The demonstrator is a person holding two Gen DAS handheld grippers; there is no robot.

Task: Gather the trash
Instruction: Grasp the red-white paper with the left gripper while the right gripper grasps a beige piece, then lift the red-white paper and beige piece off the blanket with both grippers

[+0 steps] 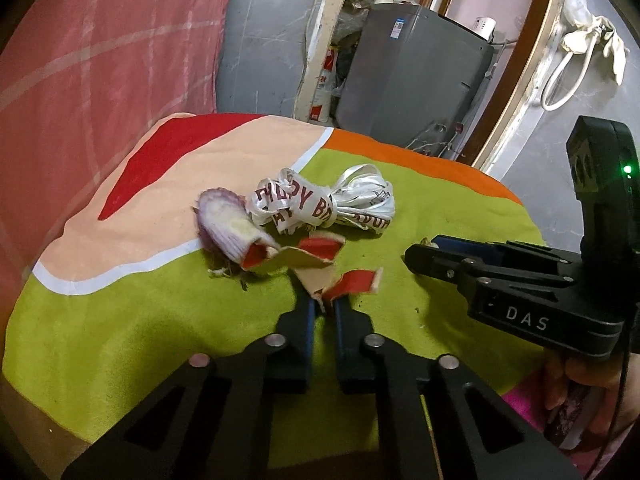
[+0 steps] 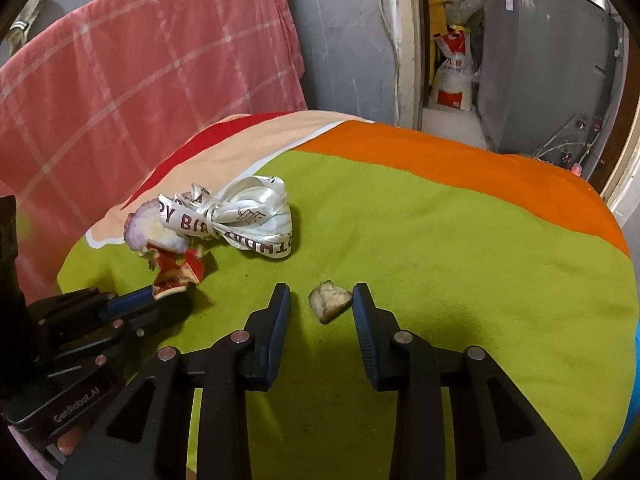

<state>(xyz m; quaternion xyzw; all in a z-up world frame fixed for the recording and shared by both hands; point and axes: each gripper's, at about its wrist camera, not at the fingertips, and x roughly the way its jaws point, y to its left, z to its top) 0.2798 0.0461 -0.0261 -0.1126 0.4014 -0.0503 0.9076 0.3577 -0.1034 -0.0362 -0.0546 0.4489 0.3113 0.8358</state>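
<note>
Lime-green cloth on the desk (image 2: pixel 440 240): pale crumbly scrap (image 2: pixel 330 300) sits right between the right tongs (image 2: pixel 321 294), spread apart. Left tongs (image 1: pixel 322 300) are clamped on torn red-and-tan cardboard (image 1: pixel 352 282), just left of that scrap.

A grey wall (image 2: pixel 344 40) is seen behind a pink checked cloth (image 2: pixel 140 72). A grey appliance (image 1: pixel 416 76) stands beyond a pale door frame (image 1: pixel 320 52).

Dim indoor light fell from above, soft shadows pooled under the right gripper (image 2: pixel 321 300) on the green cloth (image 2: pixel 440 280), the ribbon (image 2: pixel 256 208) gleamed, edges bowed into black fisheye corners, slight blur throughout
</note>
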